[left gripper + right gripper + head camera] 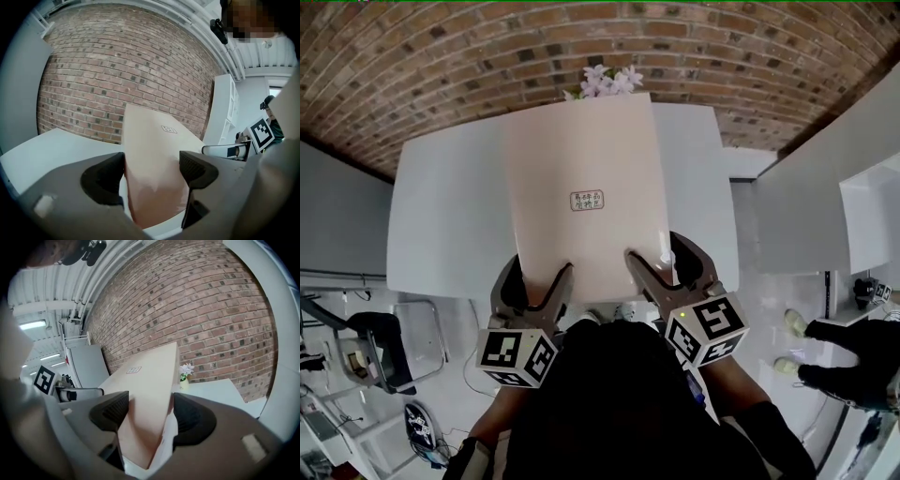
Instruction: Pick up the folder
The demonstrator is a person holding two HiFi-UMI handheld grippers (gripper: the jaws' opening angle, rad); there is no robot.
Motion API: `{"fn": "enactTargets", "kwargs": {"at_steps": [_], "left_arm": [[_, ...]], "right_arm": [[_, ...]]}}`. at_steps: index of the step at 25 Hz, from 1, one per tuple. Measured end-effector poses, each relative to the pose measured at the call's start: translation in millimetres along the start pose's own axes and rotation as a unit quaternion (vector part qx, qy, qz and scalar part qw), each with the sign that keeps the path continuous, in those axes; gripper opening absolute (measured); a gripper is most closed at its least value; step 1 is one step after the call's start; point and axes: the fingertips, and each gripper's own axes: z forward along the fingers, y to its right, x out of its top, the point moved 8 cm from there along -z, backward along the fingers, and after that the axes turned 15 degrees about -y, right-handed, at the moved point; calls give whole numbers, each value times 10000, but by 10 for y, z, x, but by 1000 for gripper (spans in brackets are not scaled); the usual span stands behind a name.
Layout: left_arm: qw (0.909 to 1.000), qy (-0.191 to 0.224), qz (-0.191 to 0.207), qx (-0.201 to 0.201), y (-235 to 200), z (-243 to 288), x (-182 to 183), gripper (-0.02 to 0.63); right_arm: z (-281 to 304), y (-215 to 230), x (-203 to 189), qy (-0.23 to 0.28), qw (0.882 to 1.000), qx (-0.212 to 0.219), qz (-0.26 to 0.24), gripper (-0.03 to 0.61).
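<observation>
My left tool [534, 283] and right tool [667, 269] each clamp the near edge of the flat beige card folder [581, 169], which stretches away from them.

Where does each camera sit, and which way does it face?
Head view: on the head, facing down; folder, table, left gripper, right gripper, arms.
Left gripper view: on that gripper, along its jaws clamping the folder, toward brick wall.
Right gripper view: likewise; flowers beyond.
Shared: all show the folder's label.
</observation>
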Motion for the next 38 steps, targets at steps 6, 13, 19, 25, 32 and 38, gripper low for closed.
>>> {"fn": "enactTargets", "kwargs": {"at_steps": [6,13,19,25,32,38], "left_arm": [[9997,201,71,-103,-14,-280,-4,374],[9986,384,113,-331,-50,-634,-78,374],[9975,457,127,-529,-85,-856,-110,374],[9974,490,151,-508,-42,-964,-185,373],[9981,450,94,-399,118,-797,-180,373],[9985,395,71,-368,363,-620,-119,373]], "right_arm": [[-187,-265,4,165,9998,-106,-73,302],[-445,-656,-62,357,9986,-376,-127,301],[-607,-921,-106,483,9970,-578,-199,301],[-691,-993,-190,543,9963,-611,-254,299],[-691,-738,-180,536,9968,-524,-289,298],[-779,-438,-133,495,9973,-479,-264,297]]}}
